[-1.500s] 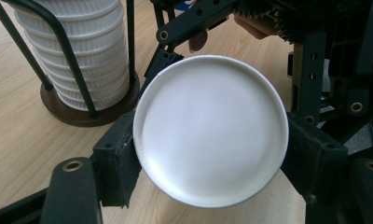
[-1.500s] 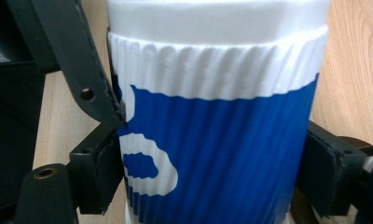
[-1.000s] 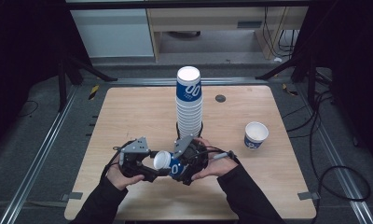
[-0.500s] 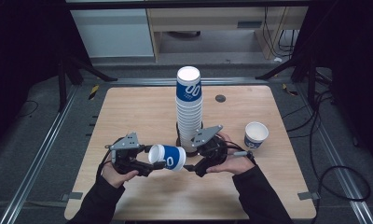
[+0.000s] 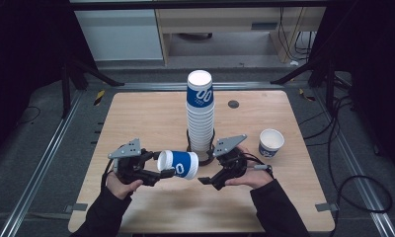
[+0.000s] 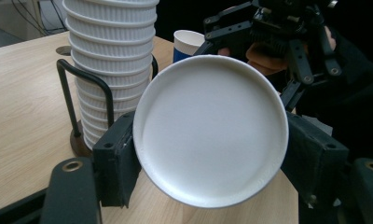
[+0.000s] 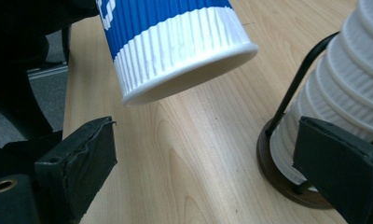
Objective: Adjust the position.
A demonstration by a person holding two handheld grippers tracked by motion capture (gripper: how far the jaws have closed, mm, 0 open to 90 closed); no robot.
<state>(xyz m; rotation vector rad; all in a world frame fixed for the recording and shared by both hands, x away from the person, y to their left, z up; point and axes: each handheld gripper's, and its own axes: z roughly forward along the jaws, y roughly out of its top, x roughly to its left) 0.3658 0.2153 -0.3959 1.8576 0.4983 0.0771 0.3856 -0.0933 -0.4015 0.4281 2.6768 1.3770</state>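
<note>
A paper cup (image 5: 178, 164) is pinched sideways by the left claw (image 5: 158, 173) while the right claw (image 5: 205, 180), just spread, is empty, so setting down comes next.

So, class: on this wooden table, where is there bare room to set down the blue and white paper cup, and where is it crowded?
Free: the wooden table left of the tall stack of paper cups, and the near edge below the hands. Crowded: the middle, where the left gripper holds the blue and white paper cup beside the right gripper, and right, by the lone upright paper cup.
</note>
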